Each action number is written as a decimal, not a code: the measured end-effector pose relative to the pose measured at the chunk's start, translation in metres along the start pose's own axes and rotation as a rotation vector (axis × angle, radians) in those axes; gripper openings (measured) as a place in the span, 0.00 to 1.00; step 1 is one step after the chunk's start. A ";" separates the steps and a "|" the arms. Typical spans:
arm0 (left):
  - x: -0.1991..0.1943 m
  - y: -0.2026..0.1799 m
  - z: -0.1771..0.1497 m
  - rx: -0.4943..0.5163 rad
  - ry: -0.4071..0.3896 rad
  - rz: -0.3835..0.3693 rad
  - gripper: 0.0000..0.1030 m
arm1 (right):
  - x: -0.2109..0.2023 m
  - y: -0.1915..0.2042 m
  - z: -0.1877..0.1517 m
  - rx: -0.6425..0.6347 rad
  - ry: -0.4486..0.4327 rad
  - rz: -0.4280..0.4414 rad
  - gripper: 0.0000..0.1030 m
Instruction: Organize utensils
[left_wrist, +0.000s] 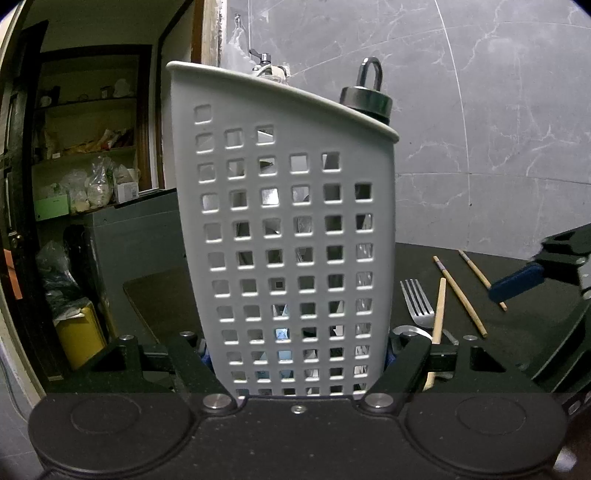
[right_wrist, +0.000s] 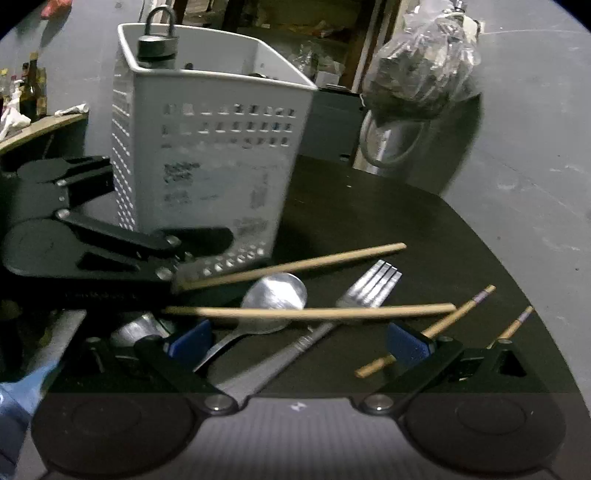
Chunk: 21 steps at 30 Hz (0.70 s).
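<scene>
We are counting, in the right wrist view: one white perforated caddy (right_wrist: 207, 147) at upper left of centre; one dark-capped bottle (right_wrist: 157, 46) standing inside it; four wooden chopsticks, namely one long (right_wrist: 295, 264) and another long (right_wrist: 314, 314) across the middle, one banded (right_wrist: 458, 308) and another banded (right_wrist: 515, 325) at lower right; one fork (right_wrist: 369, 291); at least two spoons, one (right_wrist: 275, 299) at centre, another (right_wrist: 138, 326) at lower left; one steel kettle (right_wrist: 391, 144) at upper right.
</scene>
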<state>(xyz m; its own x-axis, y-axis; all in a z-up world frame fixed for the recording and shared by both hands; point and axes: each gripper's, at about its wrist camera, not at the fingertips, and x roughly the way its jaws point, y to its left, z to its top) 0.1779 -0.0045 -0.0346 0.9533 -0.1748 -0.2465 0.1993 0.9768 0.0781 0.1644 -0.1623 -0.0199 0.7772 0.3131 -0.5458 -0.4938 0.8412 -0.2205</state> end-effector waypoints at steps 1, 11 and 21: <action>0.000 0.000 0.000 0.001 0.000 0.000 0.74 | -0.002 -0.003 -0.002 0.006 0.008 -0.007 1.00; 0.001 -0.003 0.001 0.007 0.003 0.006 0.75 | -0.032 -0.033 -0.026 0.059 0.039 -0.045 0.93; 0.001 -0.004 0.002 0.010 0.005 0.009 0.75 | -0.057 -0.018 -0.034 -0.004 0.034 0.079 0.55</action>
<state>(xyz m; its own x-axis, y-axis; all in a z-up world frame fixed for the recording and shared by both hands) 0.1783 -0.0093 -0.0331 0.9538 -0.1657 -0.2507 0.1934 0.9769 0.0904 0.1162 -0.2099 -0.0122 0.7219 0.3631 -0.5891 -0.5546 0.8127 -0.1786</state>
